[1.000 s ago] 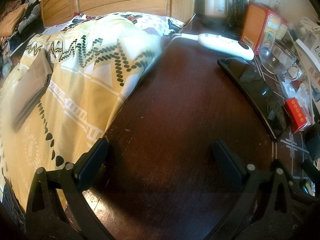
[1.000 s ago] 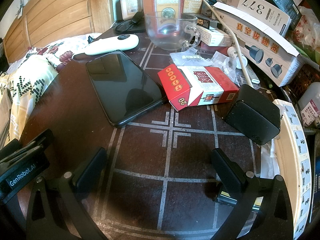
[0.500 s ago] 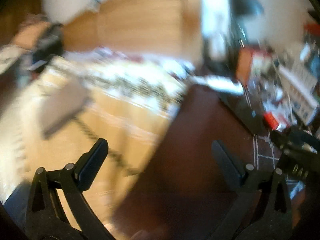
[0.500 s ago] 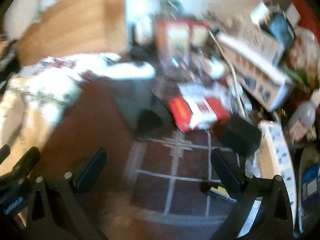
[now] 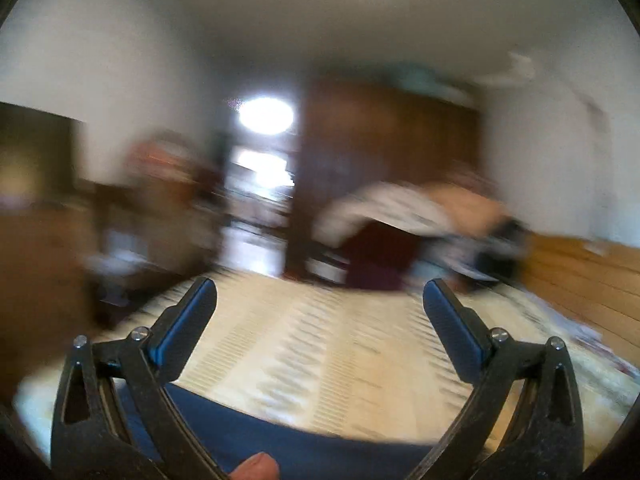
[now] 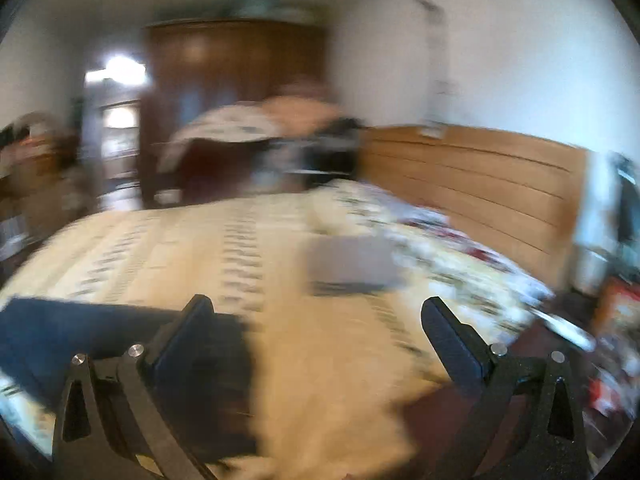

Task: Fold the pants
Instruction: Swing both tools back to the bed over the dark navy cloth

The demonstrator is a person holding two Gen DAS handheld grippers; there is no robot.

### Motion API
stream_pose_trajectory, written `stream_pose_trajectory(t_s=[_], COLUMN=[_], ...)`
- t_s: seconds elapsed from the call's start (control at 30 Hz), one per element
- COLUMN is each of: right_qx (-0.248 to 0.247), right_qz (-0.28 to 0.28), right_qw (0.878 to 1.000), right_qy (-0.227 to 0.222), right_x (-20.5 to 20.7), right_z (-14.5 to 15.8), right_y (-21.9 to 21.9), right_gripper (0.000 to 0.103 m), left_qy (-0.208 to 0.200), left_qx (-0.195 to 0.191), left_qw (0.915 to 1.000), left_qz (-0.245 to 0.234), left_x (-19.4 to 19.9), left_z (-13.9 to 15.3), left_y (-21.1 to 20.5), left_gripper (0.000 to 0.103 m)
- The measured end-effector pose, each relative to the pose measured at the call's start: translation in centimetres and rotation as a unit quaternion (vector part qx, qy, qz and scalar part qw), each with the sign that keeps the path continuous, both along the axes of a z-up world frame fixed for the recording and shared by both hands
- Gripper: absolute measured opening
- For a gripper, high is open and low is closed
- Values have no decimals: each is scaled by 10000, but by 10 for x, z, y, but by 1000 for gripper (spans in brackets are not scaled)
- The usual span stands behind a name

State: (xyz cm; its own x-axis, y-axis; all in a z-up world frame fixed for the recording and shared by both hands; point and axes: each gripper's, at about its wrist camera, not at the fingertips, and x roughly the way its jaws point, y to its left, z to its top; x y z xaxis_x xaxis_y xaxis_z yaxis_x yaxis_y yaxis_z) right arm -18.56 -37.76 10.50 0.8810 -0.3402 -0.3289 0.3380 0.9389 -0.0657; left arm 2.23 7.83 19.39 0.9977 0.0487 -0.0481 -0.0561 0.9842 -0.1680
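Blue pants (image 6: 80,332) are seen lying on the cream patterned bedspread (image 6: 200,248), at its near edge. Both frames are blurred. The left gripper (image 5: 320,296) and right gripper (image 6: 316,314) are held wide apart, with nothing between their fingers.

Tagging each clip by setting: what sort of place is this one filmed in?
Most likely a home bedroom, though the frames are blurred: a bed under a cream patterned bedspread, a slatted wooden headboard behind it, and a tall dark wooden wardrobe against the far wall.
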Motion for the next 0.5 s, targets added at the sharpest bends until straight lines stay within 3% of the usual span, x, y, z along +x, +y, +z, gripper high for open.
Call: stream_pose_trajectory(t_s=[0.07, 0.17, 0.27, 0.33, 0.37, 0.43, 0.5], right_qx=[-101, -106, -282, -284, -221, 44, 211], right_qz=[458, 1110, 1403, 1417, 1486, 1713, 1802], right_qw=[9987, 9925, 9845, 9830, 9837, 9847, 9832], right_qy=[-183, -504, -1018, -1134, -989, -312, 211], right_x=[25, 62, 95, 118, 134, 177, 207], right_z=[20, 60, 100, 106, 101, 77, 48], right_y=[38, 83, 127, 143, 148, 162, 180], right_gripper=[103, 103, 103, 103, 103, 103, 103], left_qy=[-41, -17, 232, 518, 722, 1264, 1893], left_qx=[144, 695, 961, 975, 924, 835, 1064], left_qw=[9983, 9859, 9788, 9804, 9822, 9814, 9717], left_qz=[561, 1524, 1796, 1631, 1468, 1181, 926], left_x=[3, 13, 35, 55, 69, 98, 135], left_z=[18, 41, 41, 23, 9, -29, -84], left_y=[67, 153, 194, 212, 223, 234, 235], left_gripper=[103, 103, 103, 103, 103, 103, 103])
